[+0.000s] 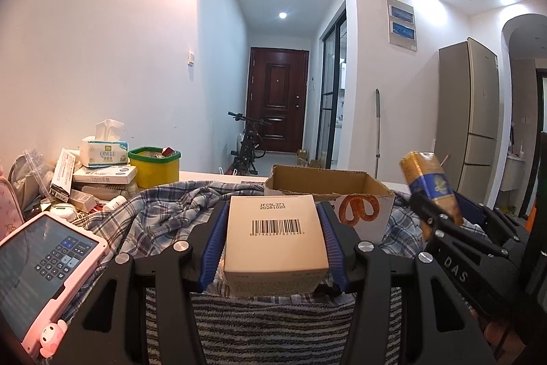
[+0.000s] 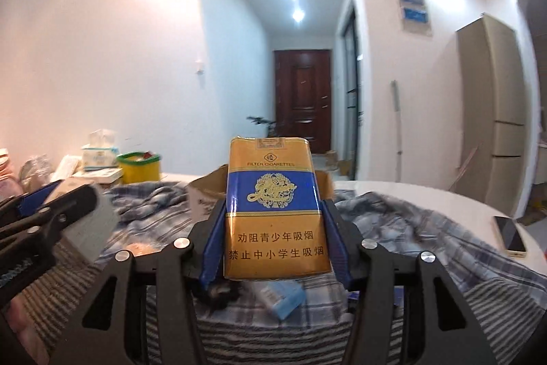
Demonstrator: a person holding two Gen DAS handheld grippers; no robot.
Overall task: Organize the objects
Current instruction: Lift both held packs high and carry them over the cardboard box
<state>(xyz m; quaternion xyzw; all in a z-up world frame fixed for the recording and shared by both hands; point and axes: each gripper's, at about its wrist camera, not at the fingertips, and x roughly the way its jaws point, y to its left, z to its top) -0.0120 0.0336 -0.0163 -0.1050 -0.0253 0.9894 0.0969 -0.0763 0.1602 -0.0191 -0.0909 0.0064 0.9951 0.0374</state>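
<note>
My left gripper (image 1: 272,211) is shut on a white carton with a barcode (image 1: 273,238), its blue pads pressing both sides. An open cardboard box with a pretzel print (image 1: 328,183) stands just beyond it on the plaid cloth. My right gripper (image 2: 275,204) is shut on a yellow and blue cigarette pack (image 2: 275,211), held upright above the cloth. In the left wrist view that pack (image 1: 427,180) hangs tilted at the right, beside the cardboard box. In the right wrist view the left gripper (image 2: 65,194) and its carton (image 2: 92,228) show blurred at the left.
A plaid shirt (image 1: 164,211) and a striped towel (image 1: 273,324) cover the table. At the left lie a tablet in a pink case (image 1: 44,265), a yellow bin with a green rim (image 1: 155,166) and a tissue pack on stacked boxes (image 1: 102,153). A phone (image 2: 511,235) lies at the right; a light blue packet (image 2: 283,296) lies under the right gripper.
</note>
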